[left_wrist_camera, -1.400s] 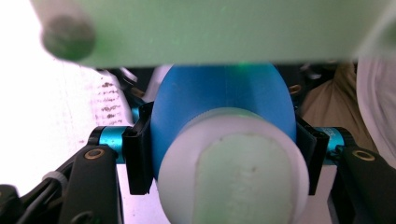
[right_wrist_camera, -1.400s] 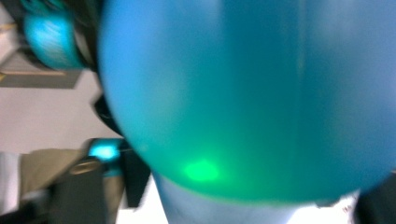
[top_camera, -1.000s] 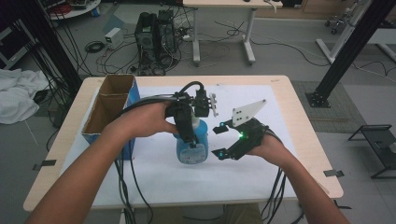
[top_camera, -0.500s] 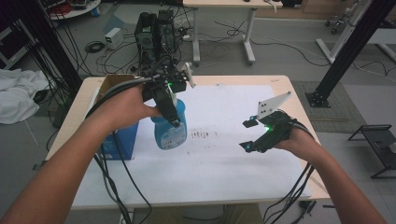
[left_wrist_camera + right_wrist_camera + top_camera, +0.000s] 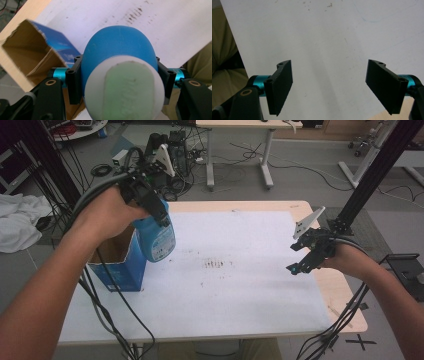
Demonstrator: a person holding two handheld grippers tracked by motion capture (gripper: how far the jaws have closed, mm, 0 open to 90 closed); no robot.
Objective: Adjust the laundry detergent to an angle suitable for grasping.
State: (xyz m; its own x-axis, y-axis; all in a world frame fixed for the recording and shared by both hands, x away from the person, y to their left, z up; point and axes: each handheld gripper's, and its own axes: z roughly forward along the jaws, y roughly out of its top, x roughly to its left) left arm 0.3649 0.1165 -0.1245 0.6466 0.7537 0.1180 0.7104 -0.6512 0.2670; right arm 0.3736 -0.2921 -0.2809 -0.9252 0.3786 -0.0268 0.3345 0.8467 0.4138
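A blue bottle (image 5: 159,239) with a white and green cap (image 5: 124,93) hangs in the air, tilted, beside the open top of a blue cardboard box (image 5: 118,266). My left gripper (image 5: 156,214) is shut on the bottle's upper part. In the left gripper view the black pads (image 5: 75,80) press on both sides of the bottle (image 5: 120,53), with the box (image 5: 32,51) down to the left. My right gripper (image 5: 295,256) hovers over the right side of the white sheet (image 5: 240,290), open. Nothing lies between its jaws in the right gripper view (image 5: 335,85).
The wooden table (image 5: 345,300) carries the white sheet, which has a patch of dark marks (image 5: 215,264) at its middle. The box stands at the table's left edge. Cables trail from both grippers over the near edge. Desks, equipment and cables stand on the floor beyond.
My left gripper has carried the blue bottle up and to the left, from the sheet's middle to beside the box. My right gripper has moved away to the right.
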